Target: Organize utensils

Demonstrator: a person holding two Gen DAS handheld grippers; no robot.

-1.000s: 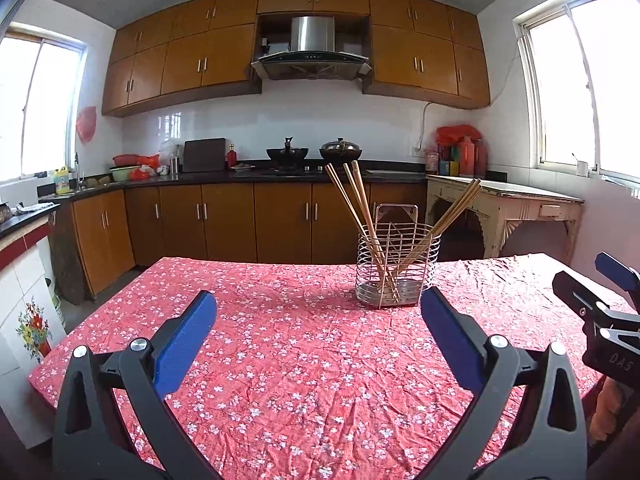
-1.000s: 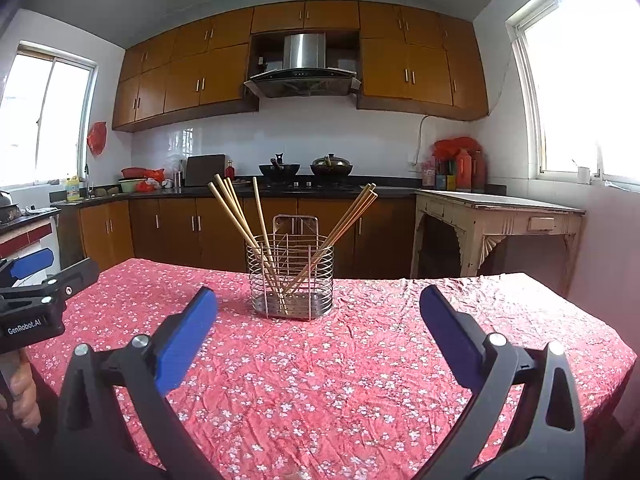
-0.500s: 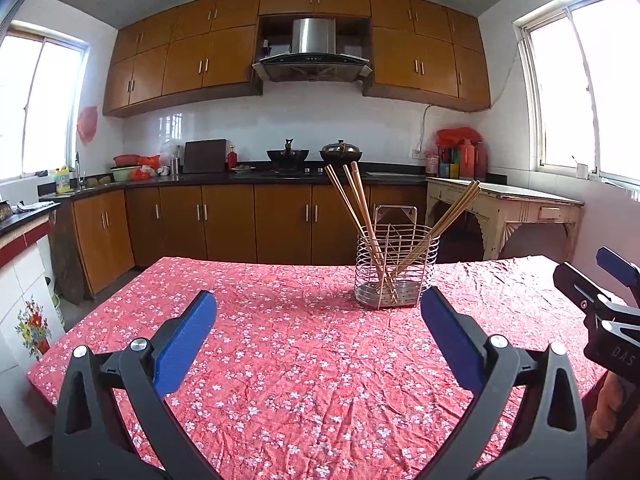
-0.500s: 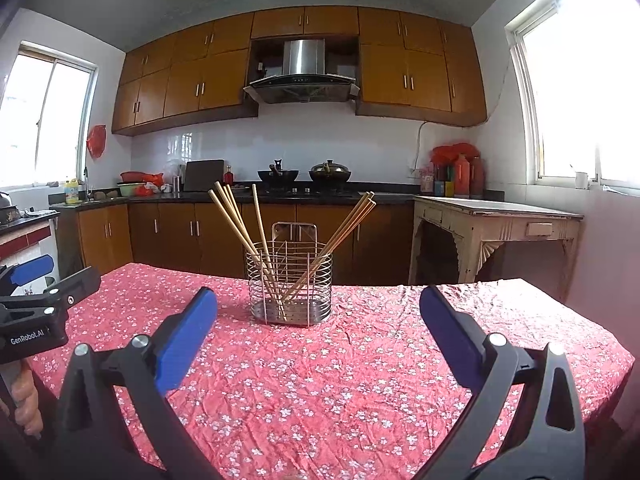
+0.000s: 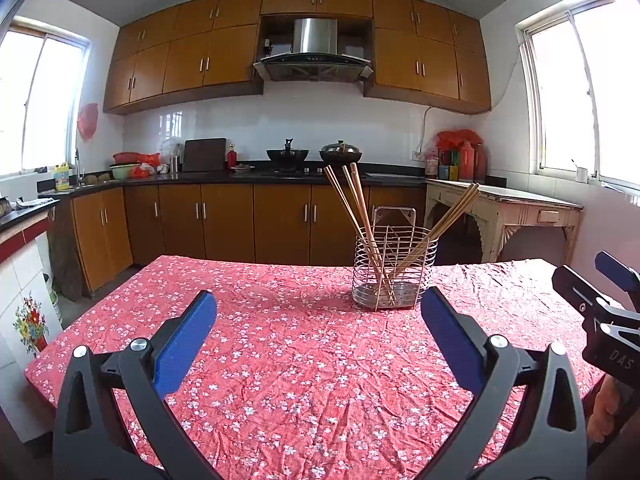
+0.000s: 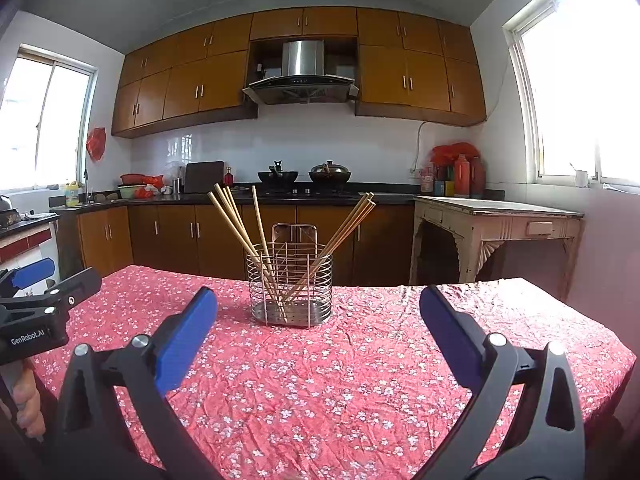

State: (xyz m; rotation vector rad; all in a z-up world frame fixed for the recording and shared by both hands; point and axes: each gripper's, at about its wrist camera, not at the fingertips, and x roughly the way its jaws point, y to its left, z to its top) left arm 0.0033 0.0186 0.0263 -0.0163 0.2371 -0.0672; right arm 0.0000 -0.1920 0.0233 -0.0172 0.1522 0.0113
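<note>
- Left gripper [image 5: 318, 334]: lower frame of the left wrist view, fingers spread wide, blue pads [image 5: 186, 342] facing inward, nothing between them. It hangs above the counter. It also shows at the left edge of the right wrist view, with a hand [image 6: 28, 400] under it.
- Right gripper [image 6: 318, 334]: lower frame of the right wrist view, fingers spread wide, nothing held. Its tip shows at the right edge of the left wrist view.
- Counter [image 5: 280, 360]: covered in a red floral cloth, creased, filling the lower half of both views.
- Holder [image 5: 394, 272]: round wire basket with a metal base and a tall wire back loop, upright on the cloth, right of centre in the left view, centre in the right view [image 6: 291, 290].
- Chopsticks [image 5: 360, 216]: light wood, standing in the holder in two fans, one leaning to upper left, the other [image 5: 452, 210] leaning to upper right. Tips rest on the holder's base.
- Cabinets [image 5: 240, 220]: brown, along the far wall, mid frame.
- Hood [image 5: 314, 54]: steel, top centre.
- Side table [image 5: 512, 212]: pale, worn, mid right.
</note>
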